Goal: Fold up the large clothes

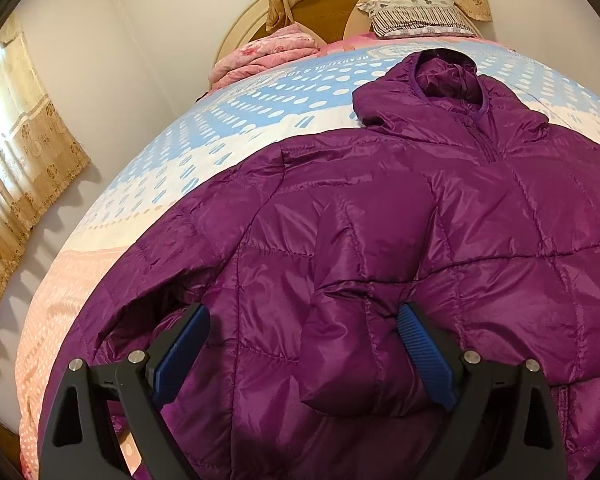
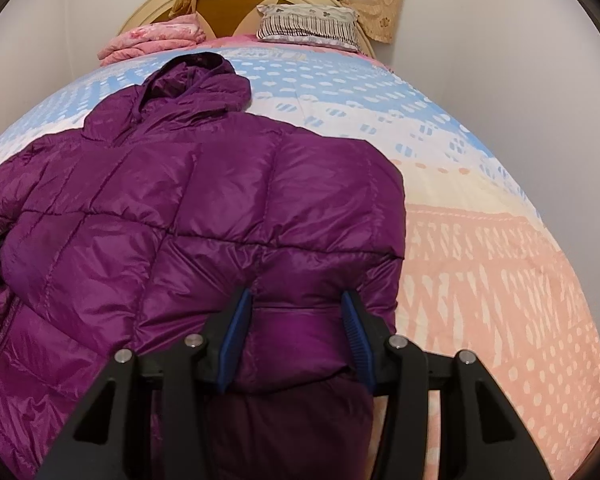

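Observation:
A purple quilted hooded jacket [image 1: 420, 208] [image 2: 180, 200] lies front up on the bed, hood toward the headboard. Both sleeves are folded in over the body. In the left wrist view my left gripper [image 1: 302, 318] stands open wide just above the jacket's lower part. One folded sleeve's cuff [image 1: 340, 376] lies loose between its blue pads [image 1: 424, 352]. In the right wrist view my right gripper [image 2: 296, 304] is shut about halfway on the other sleeve's puffy cuff [image 2: 296, 344], which fills the gap between both pads. It sits low over the jacket's right edge.
The bedspread [image 2: 480, 240] is blue dotted at the far end and pink near me, with bare room right of the jacket. A folded pink blanket [image 2: 156, 40] and a striped pillow [image 2: 308, 26] lie by the headboard. Curtains [image 1: 24, 152] hang at the left wall.

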`<state>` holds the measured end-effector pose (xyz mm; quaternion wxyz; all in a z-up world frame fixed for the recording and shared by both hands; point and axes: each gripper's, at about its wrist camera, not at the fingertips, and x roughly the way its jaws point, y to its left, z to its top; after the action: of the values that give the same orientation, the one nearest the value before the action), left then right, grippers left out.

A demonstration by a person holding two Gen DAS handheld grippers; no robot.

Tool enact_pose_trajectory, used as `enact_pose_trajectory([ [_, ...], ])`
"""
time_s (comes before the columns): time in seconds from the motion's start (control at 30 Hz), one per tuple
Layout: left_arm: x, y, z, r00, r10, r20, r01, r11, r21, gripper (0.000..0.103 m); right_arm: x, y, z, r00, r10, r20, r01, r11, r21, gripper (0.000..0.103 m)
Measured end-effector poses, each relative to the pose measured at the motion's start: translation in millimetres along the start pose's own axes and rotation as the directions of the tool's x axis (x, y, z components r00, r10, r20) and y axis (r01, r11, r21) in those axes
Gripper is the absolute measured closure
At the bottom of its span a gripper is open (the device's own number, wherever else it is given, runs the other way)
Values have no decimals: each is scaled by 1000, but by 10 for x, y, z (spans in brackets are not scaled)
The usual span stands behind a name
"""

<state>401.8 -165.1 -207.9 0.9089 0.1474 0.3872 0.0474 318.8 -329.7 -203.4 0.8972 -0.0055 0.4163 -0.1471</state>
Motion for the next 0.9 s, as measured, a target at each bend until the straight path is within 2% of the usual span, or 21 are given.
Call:
enact_pose_trajectory([
  [0.2, -192, 165, -45, 1000, -4, 6, 4, 1000, 20, 8, 2, -10, 1, 1000, 0, -3, 0, 1000, 9, 49],
  [0.23, -264, 245, -69, 1000, -17, 13, 16, 1000, 15, 8, 6, -22, 3, 1000, -3, -6, 3, 1000, 17, 45],
  [0.3, -380, 381, -96, 1000, -14, 21, 13, 1000, 22, 8, 21, -77, 19, 1000, -20, -23, 21, 999, 43, 29],
  [0.33, -430, 441, -103, 999, -18, 29, 18, 1000, 25, 8, 35, -142, 28, 999, -14, -39, 17, 997, 75, 17],
  [0.37, -498, 523, -107, 999, -17, 45, 15, 999, 33, 8, 45, -217, 32, 998, 20, -51, -14, 993, 115, 11],
  [0.43, -597, 678, -107, 997, 14, 82, -17, 999, 45, 8, -21, -302, 27, 996, 76, -40, -70, 987, 145, 11],
  [0.53, -714, 1093, -174, 992, 51, 116, -53, 998, 20, 8, -321, -311, 10, 999, 16, 44, -22, 992, 126, 11],
  [0.67, -716, 1716, -437, 985, 137, 102, -135, 990, -29, 8, -769, -229, -80, 990, 98, 98, -105, 992, 65, 11],
  [0.77, -684, 2247, -776, 974, 222, 41, -218, 972, -91, 8, -969, -139, -203, 986, 115, 119, -117, 993, 12, 7],
  [0.9, -687, 2868, -1305, 958, 282, -54, -287, 939, -189, 8, -1140, 2, -420, 981, 141, 135, -137, 990, -40, 7],
])
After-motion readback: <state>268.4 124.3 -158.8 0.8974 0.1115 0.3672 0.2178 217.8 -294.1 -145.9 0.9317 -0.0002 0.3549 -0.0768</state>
